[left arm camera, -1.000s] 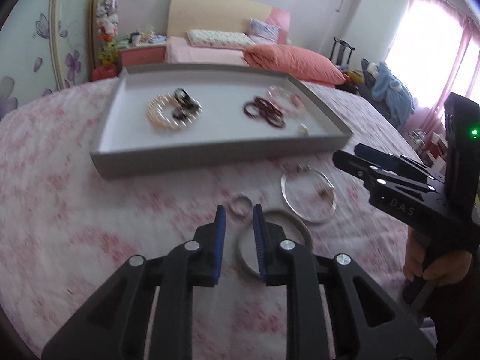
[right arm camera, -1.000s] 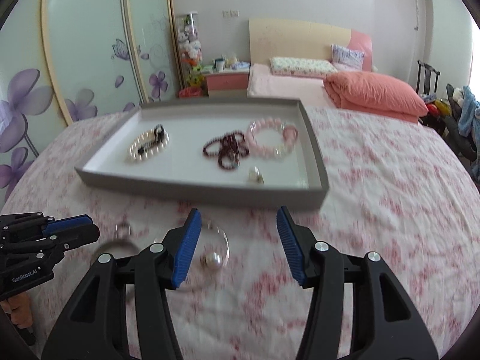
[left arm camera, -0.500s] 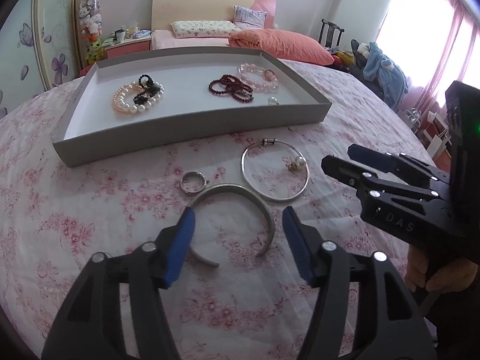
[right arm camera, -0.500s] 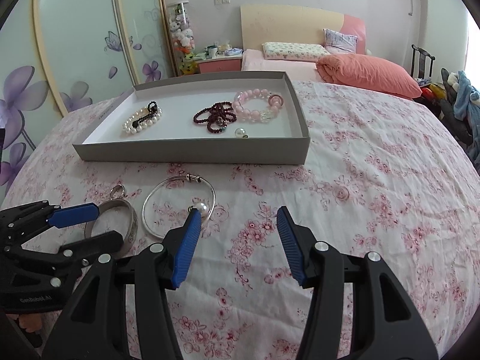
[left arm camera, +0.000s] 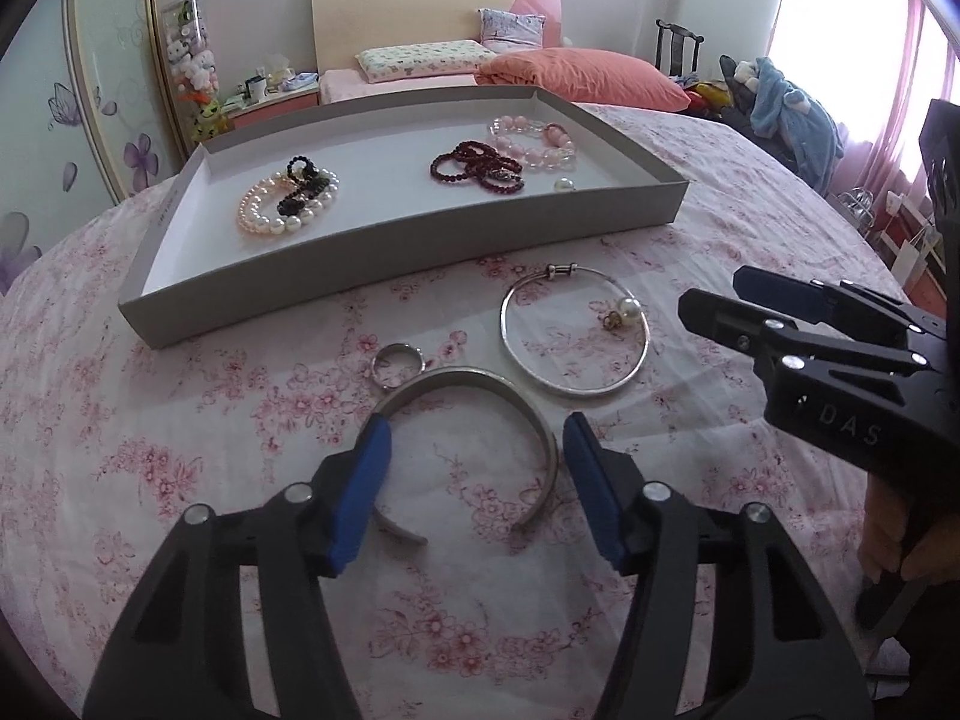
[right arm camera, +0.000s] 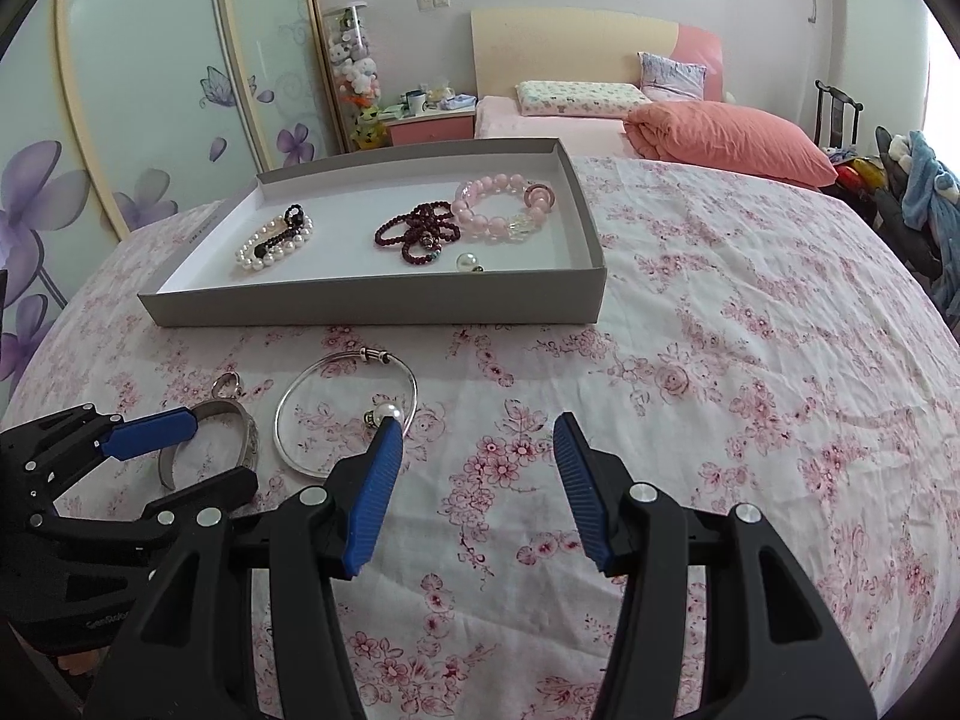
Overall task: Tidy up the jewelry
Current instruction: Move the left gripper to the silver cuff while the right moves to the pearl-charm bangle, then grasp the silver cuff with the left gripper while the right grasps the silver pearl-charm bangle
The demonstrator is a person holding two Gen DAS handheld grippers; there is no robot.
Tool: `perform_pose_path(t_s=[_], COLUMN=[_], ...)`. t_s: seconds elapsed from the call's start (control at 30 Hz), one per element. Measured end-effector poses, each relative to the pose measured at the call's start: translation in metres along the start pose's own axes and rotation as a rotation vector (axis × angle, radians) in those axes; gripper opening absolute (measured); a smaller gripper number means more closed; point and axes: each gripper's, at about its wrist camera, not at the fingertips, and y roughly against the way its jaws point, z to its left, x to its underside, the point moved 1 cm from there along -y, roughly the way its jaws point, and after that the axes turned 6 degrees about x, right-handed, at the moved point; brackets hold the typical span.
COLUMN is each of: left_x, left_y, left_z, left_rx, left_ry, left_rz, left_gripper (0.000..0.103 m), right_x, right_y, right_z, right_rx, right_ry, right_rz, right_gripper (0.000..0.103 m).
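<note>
We see the open silver cuff (left arm camera: pixel 474 414) lying flat on the flowered bench (left arm camera: pixel 180 450), its gap facing our left tool (left arm camera: pixel 474 480) and its closed curve facing the grey tray (left arm camera: pixel 384 246). The left tool is released, its 2 blue pads straddling the cuff's ends without touching them. A small ring (left arm camera: pixel 397 363) sits just beside the cuff's curve, and a thin bangle (left arm camera: pixel 575 329) with a pearl charm (left arm camera: pixel 627 307) lies near it, clasp toward the tray. Our right tool (right arm camera: pixel 474 480) is also released, holding nothing, level and aimed at the tray, its left pad just in front of the pearl. 4 beaded pieces rest in the tray.
</note>
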Motion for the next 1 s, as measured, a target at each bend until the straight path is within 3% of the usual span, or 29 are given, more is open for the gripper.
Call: perform_pose_path(t_s=[0.3, 0.4, 0.47, 0.63, 0.73, 0.87, 1.0], left_x=[0.000, -0.001, -0.002, -0.001, 0.002, 0.003, 0.002], left_y=[-0.003, -0.002, -0.001, 0.002, 0.009, 0.032, 0.036], left_z=[-0.003, 0.000, 0.004, 0.012, 0.017, 0.027, 0.038], left_rx=[-0.034, -0.039, -0.048, -0.027, 0.002, -0.029, -0.082], left_ry=[-0.026, -0.017, -0.003, 0.025, 0.044, 0.056, 0.061], left_rz=[0.008, 0.000, -0.006, -0.009, -0.021, -0.097, -0.087], left_gripper=[0.060, 0.046, 0.027, 0.020, 0.026, 0.062, 0.073], right_x=[0.000, 0.001, 0.001, 0.001, 0.001, 0.002, 0.002], right_y=[-0.002, -0.003, -0.003, -0.003, -0.003, -0.003, -0.002], right_z=[0.000, -0.001, -0.001, -0.001, -0.002, -0.002, -0.002], right_rx=[0.000, 0.000, 0.000, 0.002, 0.002, 0.000, -0.007], right_ry=[0.005, -0.001, -0.003, 0.001, 0.002, 0.000, -0.002], right_rz=[0.001, 0.006, 0.009, 0.007, 0.005, 0.005, 0.006], right_gripper=[0.053, 0.053, 0.053, 0.053, 0.053, 0.053, 0.053])
